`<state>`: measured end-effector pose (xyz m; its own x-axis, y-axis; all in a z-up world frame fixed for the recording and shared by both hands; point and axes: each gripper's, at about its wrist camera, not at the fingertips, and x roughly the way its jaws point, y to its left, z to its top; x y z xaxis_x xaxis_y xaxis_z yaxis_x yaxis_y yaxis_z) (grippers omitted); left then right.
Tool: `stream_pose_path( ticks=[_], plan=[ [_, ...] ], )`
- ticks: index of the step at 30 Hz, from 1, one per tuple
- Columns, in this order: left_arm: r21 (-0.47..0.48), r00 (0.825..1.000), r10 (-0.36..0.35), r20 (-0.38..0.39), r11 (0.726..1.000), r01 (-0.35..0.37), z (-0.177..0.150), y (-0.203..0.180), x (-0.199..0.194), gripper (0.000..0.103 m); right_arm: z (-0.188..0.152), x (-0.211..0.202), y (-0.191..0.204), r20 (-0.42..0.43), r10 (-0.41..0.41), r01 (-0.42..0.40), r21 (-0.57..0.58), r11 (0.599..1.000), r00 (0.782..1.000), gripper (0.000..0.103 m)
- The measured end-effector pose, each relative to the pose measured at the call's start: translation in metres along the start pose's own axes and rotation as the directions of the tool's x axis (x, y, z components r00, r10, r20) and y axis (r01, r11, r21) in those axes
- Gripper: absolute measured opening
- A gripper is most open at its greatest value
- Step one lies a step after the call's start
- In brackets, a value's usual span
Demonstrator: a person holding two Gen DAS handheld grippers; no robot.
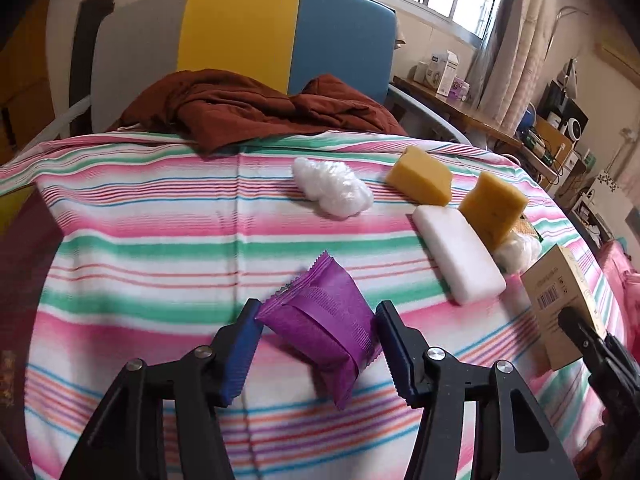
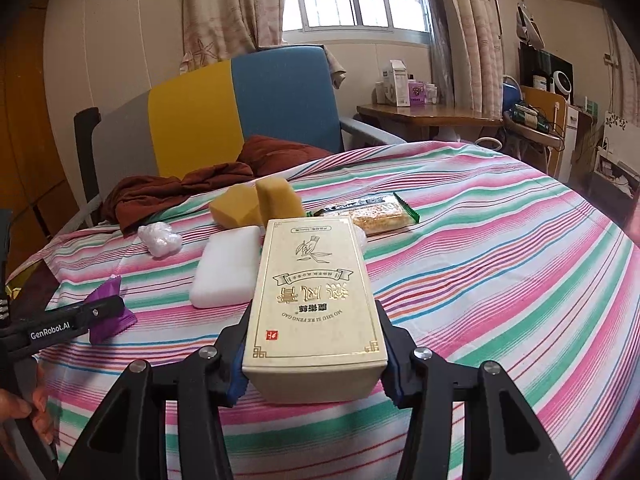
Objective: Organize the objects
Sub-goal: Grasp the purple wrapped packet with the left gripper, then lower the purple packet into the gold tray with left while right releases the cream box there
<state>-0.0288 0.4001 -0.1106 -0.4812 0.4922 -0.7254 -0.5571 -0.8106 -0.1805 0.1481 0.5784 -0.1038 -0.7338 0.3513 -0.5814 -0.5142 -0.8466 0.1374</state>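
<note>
Two grippers work here. Between our left gripper's (image 1: 316,344) jaws lies the purple packet (image 1: 324,320); the left pad touches, the right stands just off, so we should center before squeezing. Our right gripper (image 2: 314,364) clamps the cream box (image 2: 316,300). Beyond lie a white block (image 1: 458,254) and sponges (image 1: 420,176).

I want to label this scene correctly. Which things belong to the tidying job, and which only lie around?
Job: purple packet, cream box, white block, two yellow sponges, snack bar.
Lying about: brown cloth, chair, desk.
</note>
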Motion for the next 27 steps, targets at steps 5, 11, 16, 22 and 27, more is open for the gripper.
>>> stream_pose_path(
  ticks=[5, 11, 16, 22, 27],
  plan=[
    [0.042, 1.000, -0.002, 0.016, 0.999, 0.001, -0.014, 0.001, -0.016, 0.058, -0.011, -0.014, 0.007, -0.001, 0.012, -0.012, -0.005, 1.000, 1.000, 0.052],
    [0.048, 0.999, -0.026, 0.040, 0.999, 0.024, -0.029, 0.012, -0.037, 0.058, -0.031, -0.030, 0.015, -0.051, 0.051, -0.047, 0.067, 0.997, 0.997, 0.051],
    [0.011, 0.996, -0.058, 0.067, 0.998, 0.057, -0.035, 0.024, -0.057, 0.058, -0.028, -0.048, 0.041, -0.047, 0.112, -0.109, 0.051, 0.993, 0.993, 0.051],
    [0.025, 0.990, -0.105, 0.096, 0.994, 0.103, -0.052, 0.028, -0.092, 0.058, -0.029, -0.059, 0.073, -0.053, 0.162, -0.162, 0.005, 0.987, 0.985, 0.051],
    [0.018, 0.983, -0.146, 0.111, 0.989, 0.145, -0.064, 0.038, -0.122, 0.058, -0.034, -0.063, 0.098, -0.083, 0.227, -0.227, 0.008, 0.974, 0.970, 0.051]
  ],
)
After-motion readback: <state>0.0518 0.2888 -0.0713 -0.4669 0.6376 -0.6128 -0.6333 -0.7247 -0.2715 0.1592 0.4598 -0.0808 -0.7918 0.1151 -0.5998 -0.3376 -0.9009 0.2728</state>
